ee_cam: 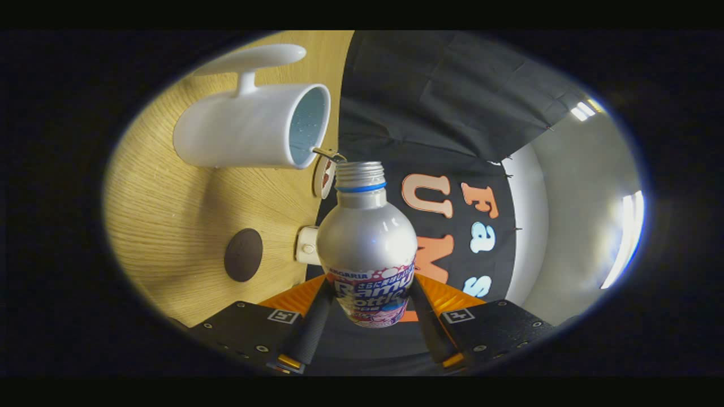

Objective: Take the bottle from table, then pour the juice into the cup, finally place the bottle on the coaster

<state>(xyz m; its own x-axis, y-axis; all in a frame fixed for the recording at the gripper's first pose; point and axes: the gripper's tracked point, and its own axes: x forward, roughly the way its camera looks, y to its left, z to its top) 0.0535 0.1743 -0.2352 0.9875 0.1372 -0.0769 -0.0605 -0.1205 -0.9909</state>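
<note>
A: Gripper [370, 308] status?

B: Closed down to bottle width. Both fingers [310, 328] press on the lower body of the bottle [367, 249], one on each side of the printed label band. Firm hold as far as I can see.

A: Bottle condition?

B: Silver body, blue ring under the threaded neck, cap off, mouth open. The whole view is rolled sideways, so the table [169, 186] stands like a wall beside the bottle. That means the bottle is tipped well over relative to the tabletop.

A: Where is the cup relative to the bottle?

B: White cup [249, 133] with a handle, sitting on the table, just beyond the bottle's mouth and off to the table side. Its open rim faces the bottle neck, close but not touching. Inside looks pale blue; can't tell if there's liquid in it.

A: Coaster?

B: Dark round coaster [243, 255] flat on the table, level with the bottle's belly, apart from it and from the cup.

A: Anything else near the bottle?

B: Small white fitting [308, 245] at the table edge, right beside the bottle body. A round disc [324, 176] at the table edge near the neck. Can't identify either.
</note>
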